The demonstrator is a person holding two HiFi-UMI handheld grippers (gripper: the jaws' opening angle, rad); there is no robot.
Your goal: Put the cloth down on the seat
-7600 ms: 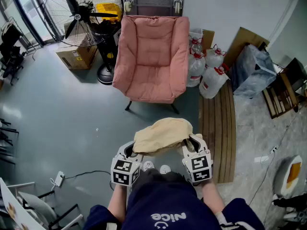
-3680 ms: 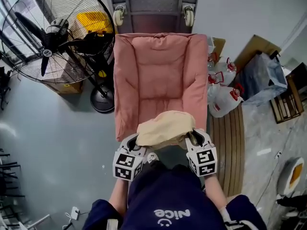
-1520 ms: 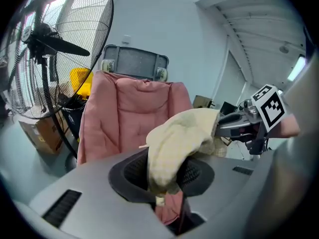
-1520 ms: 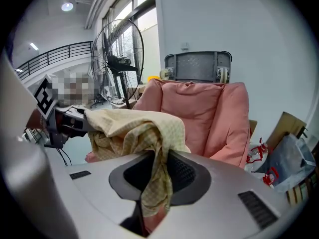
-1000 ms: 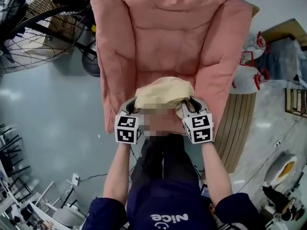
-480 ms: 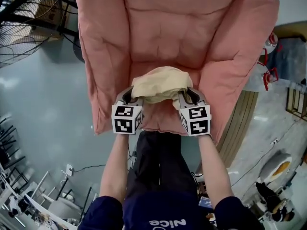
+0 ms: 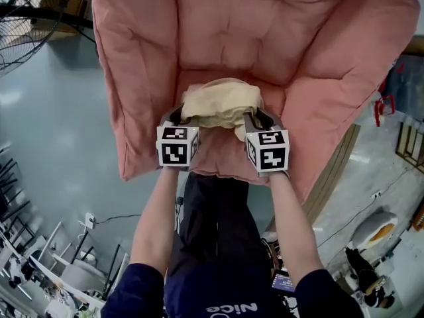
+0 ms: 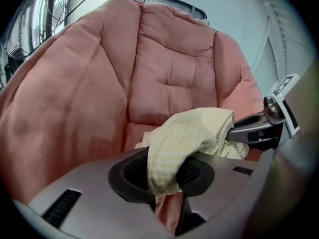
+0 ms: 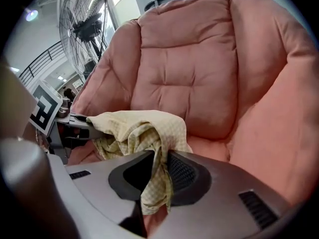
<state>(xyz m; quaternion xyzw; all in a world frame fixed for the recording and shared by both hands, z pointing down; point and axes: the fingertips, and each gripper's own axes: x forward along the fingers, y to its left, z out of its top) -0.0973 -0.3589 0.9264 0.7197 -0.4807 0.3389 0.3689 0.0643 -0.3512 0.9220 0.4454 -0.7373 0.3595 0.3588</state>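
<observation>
- Cloth: pale yellow checked fabric, bunched, slung between the two tongs low over the seat. It is held at opposite ends, which keeps it gathered as one bundle rather than trailing. Whether its lowest folds touch the cushion cannot be told.
- Left tongs: jaws drawn in to a narrow gap, pinching one end of the cloth. A tail of fabric hangs below the pads.
- Right tongs: likewise nipped on the other end, with a fold draped down through the jaws.
- Seat: pink padded cushion of an armchair, bare in front of the cloth.
- Stage, as judged: set-down nearly reached. Both grips have yet to let go.
- Fan: stands on the floor left of the chair, well apart and not involved.
</observation>
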